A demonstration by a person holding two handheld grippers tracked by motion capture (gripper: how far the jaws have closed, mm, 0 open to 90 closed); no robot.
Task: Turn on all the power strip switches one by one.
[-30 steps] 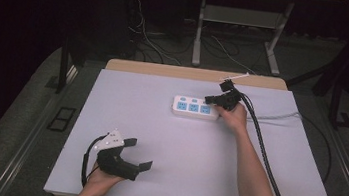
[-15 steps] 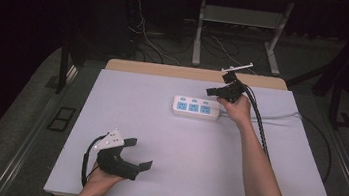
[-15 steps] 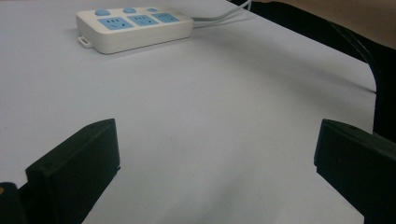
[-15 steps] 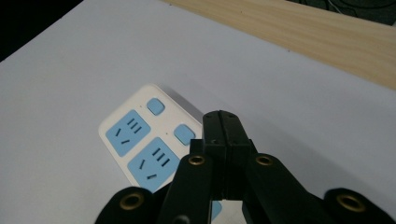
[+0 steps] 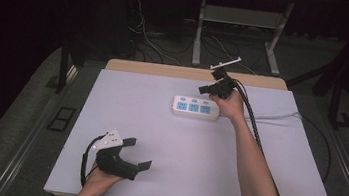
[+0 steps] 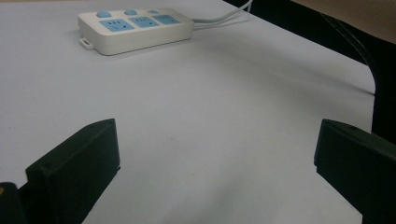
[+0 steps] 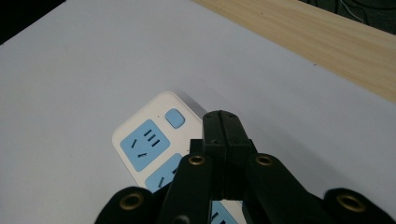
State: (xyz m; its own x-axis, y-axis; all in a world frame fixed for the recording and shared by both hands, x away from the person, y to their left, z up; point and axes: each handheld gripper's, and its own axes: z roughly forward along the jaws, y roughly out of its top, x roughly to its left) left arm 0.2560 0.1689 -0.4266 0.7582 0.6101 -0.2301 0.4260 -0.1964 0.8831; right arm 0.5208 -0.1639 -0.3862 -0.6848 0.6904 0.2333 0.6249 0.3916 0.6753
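A white power strip [image 5: 195, 107] with three blue sockets and blue switch buttons lies flat on the white table top [image 5: 159, 126], toward the back middle. In the left gripper view the power strip [image 6: 135, 29] sits far off at the top. My right gripper [image 5: 204, 88] hovers above the strip's right end, its jaws pressed together with nothing between them. In the right gripper view the right gripper [image 7: 225, 120] points down over the power strip [image 7: 149, 140]. My left gripper [image 5: 138, 154] rests near the front left of the table, jaws wide apart and empty.
The strip's white cord [image 5: 271, 115] runs right across the table. A wooden strip [image 5: 195, 74] borders the table's far edge. Black cables [image 5: 254, 128] trail from the right gripper along the forearm. Table legs and loose wires [image 5: 170, 37] lie on the floor behind.
The right gripper has risen and drawn back a little from the strip's right end. The left gripper has stayed where it was.
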